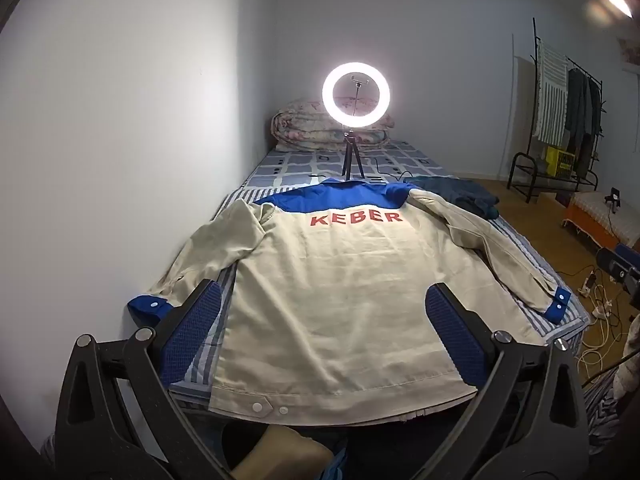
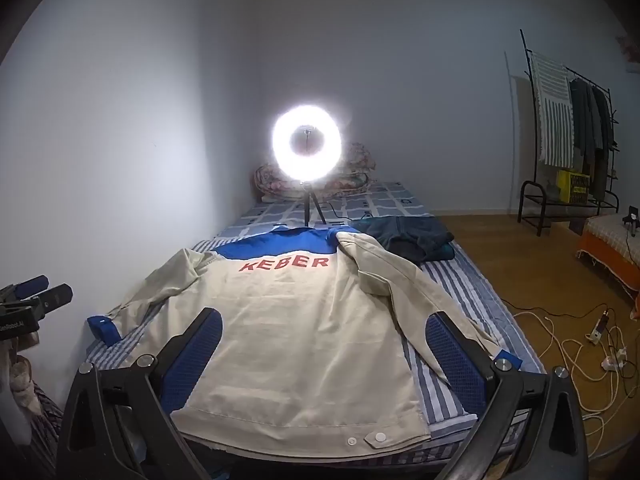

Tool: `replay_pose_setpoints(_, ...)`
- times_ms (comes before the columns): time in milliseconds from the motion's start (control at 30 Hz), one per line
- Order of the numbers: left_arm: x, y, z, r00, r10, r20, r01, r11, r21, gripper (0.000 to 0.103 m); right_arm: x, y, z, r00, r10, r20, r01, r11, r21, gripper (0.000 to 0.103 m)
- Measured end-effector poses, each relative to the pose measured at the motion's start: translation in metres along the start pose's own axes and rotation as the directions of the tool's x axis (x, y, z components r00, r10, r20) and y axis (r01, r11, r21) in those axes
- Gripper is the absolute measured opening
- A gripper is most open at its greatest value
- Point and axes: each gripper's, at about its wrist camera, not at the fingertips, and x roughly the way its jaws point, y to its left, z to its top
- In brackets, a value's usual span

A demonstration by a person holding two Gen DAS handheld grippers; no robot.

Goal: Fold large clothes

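Two grippers hovered over the near hem of the jacket, both spread wide and holding nothing: left gripper, right gripper. Jacket lay back-up and flat on the bed, sleeves splayed to either side, collar toward the ring light. Dark folded clothes sat beyond the jacket's right shoulder. Folding seemed not yet begun. Likely next: pinch a sleeve cuff and draw it across the back.
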Motion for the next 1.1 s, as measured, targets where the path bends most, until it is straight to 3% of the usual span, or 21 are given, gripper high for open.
replay_pose_setpoints(33,0.002,-0.001,0.001,0.999,0.009,-0.043,-0.009,1.000,0.015,0.103,0.000,0.000,0.000,1.000,-0.003,0.000,0.003,1.000,-0.003,0.103)
replay_pose_setpoints(1100,0.002,0.001,-0.003,0.999,0.032,-0.019,-0.032,0.999,0.001,0.103,0.000,0.008,0.005,1.000,0.006,0.001,-0.006,1.000,-0.021,0.103)
